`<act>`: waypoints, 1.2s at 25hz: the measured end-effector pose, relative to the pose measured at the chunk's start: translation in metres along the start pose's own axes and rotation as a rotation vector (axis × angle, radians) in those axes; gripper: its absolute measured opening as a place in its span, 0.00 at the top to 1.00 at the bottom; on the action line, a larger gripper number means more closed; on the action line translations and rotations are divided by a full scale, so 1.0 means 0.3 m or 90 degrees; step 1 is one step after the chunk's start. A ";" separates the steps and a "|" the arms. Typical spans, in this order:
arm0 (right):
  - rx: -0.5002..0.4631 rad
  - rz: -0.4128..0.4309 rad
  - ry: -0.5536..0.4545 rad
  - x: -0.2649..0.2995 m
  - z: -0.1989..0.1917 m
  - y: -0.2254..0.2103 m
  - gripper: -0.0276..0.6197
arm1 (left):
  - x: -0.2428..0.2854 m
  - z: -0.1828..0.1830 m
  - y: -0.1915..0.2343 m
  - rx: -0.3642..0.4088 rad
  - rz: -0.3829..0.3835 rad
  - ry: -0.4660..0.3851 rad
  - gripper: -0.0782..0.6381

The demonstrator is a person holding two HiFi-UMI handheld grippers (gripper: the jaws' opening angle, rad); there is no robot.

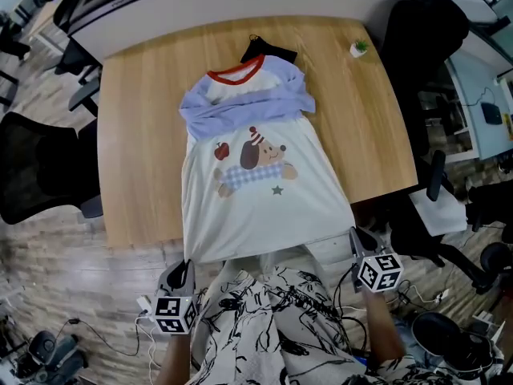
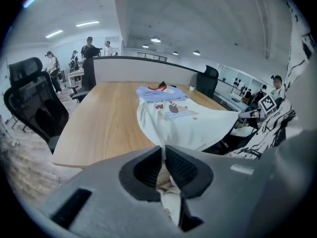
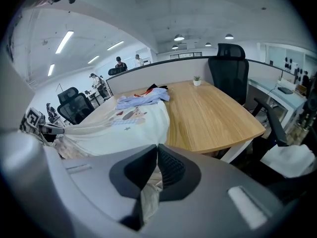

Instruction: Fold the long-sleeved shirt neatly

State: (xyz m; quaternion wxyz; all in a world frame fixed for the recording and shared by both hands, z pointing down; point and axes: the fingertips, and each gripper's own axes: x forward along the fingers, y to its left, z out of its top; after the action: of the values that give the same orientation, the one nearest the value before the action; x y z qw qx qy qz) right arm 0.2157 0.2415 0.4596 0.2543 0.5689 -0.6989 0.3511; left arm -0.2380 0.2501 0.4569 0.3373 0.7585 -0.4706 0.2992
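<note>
I hold the left tool [image 1: 184,265] and right tool [image 1: 355,237] each pinched shut on a near hem corner of the shirt [image 1: 260,207], lying face up on the worktop [image 1: 136,135], probably so the hem carries evenly toward the far collar.

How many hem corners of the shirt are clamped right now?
2. The left gripper is shut on the left hem corner of the shirt; the right gripper is shut on the right one. Neither is hidden.
</note>
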 end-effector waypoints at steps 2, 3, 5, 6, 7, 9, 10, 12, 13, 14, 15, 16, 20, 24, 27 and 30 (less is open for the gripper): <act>0.001 0.006 -0.012 -0.001 0.039 0.003 0.93 | -0.007 0.051 0.001 0.003 -0.002 -0.020 0.85; 0.004 0.012 -0.019 0.000 0.068 0.005 0.93 | -0.010 0.085 0.004 0.003 -0.004 -0.032 0.85; 0.013 0.032 -0.037 0.008 0.150 0.010 0.93 | -0.012 0.167 0.017 -0.001 -0.005 -0.060 0.85; 0.017 0.044 -0.047 0.014 0.202 0.011 0.93 | -0.010 0.214 0.026 -0.006 -0.004 -0.074 0.85; 0.018 0.056 -0.057 0.022 0.258 0.012 0.93 | -0.008 0.263 0.037 -0.010 -0.004 -0.087 0.85; 0.014 0.076 -0.075 0.045 0.377 0.007 0.93 | 0.002 0.365 0.064 -0.015 0.001 -0.113 0.85; 0.011 0.085 -0.082 0.061 0.434 0.002 0.93 | 0.010 0.415 0.079 -0.016 0.004 -0.124 0.85; 0.005 0.102 -0.095 0.099 0.543 -0.010 0.93 | 0.030 0.508 0.108 -0.021 0.010 -0.144 0.85; 0.001 0.110 -0.100 0.120 0.594 -0.015 0.93 | 0.040 0.552 0.121 -0.025 0.012 -0.154 0.85; -0.005 0.118 -0.105 0.142 0.643 -0.021 0.93 | 0.051 0.594 0.133 -0.027 0.015 -0.163 0.85; -0.011 0.126 -0.110 0.165 0.690 -0.026 0.93 | 0.064 0.635 0.144 -0.026 0.019 -0.170 0.85; -0.015 0.132 -0.115 0.189 0.736 -0.032 0.93 | 0.080 0.676 0.156 -0.023 0.023 -0.177 0.85; -0.032 0.149 -0.132 0.294 0.901 -0.053 0.93 | 0.152 0.837 0.207 -0.004 0.044 -0.198 0.85; -0.031 0.161 -0.146 0.392 1.029 -0.077 0.93 | 0.222 0.983 0.248 0.013 0.068 -0.213 0.85; -0.039 0.173 -0.154 0.460 1.120 -0.091 0.93 | 0.273 1.064 0.274 0.015 0.083 -0.218 0.85; -0.050 0.187 -0.159 0.534 1.210 -0.100 0.93 | 0.326 1.130 0.308 0.015 0.097 -0.220 0.85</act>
State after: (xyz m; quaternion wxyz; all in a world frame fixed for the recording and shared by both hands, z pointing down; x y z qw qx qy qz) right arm 0.2251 -0.1436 0.3601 0.1337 0.4896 -0.8136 0.2838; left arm -0.2395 -0.0994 0.3524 0.2192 0.7647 -0.5738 0.1946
